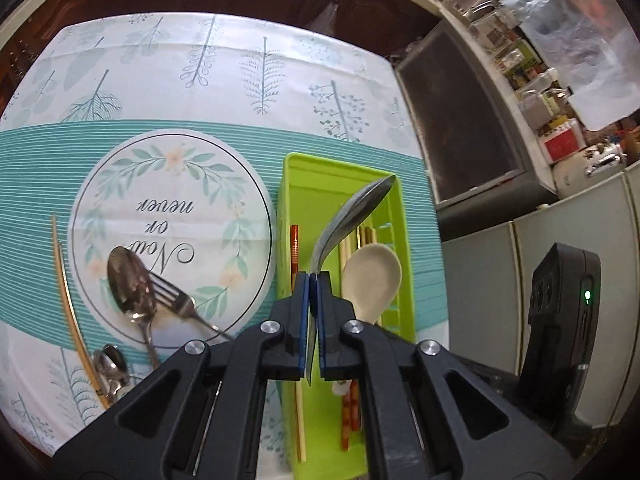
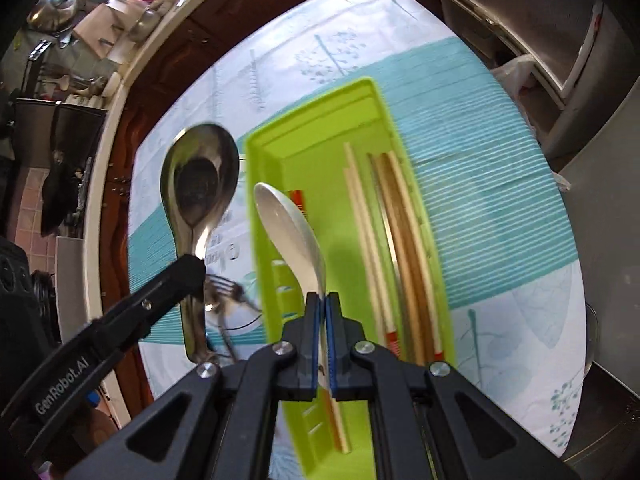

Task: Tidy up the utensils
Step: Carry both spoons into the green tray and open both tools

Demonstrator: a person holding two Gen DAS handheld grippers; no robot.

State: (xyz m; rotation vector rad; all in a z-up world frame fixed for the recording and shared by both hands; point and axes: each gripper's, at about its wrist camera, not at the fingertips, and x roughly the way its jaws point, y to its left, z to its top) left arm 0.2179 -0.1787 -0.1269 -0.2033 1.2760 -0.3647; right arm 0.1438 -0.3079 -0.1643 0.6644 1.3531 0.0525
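My left gripper (image 1: 312,280) is shut on the handle of a steel spoon (image 1: 370,200), whose bowl hangs over the green tray (image 1: 304,176). It also shows at the left of the right wrist view as the left gripper (image 2: 192,268) with the steel spoon (image 2: 200,172). My right gripper (image 2: 322,300) is shut on the neck of a pale spoon (image 2: 288,228) above the green tray (image 2: 272,152). The pale spoon (image 1: 372,280) shows beside my left fingers, its handle hidden. Chopsticks (image 2: 400,240) lie lengthwise in the tray.
On the leaf-print tablecloth (image 1: 240,64) lie a steel spoon (image 1: 128,280), a fork (image 1: 176,300), a small spoon (image 1: 110,364) and gold chopsticks (image 1: 68,308). A dark appliance (image 1: 460,120) and a cluttered counter (image 1: 520,64) stand beyond the table's right edge.
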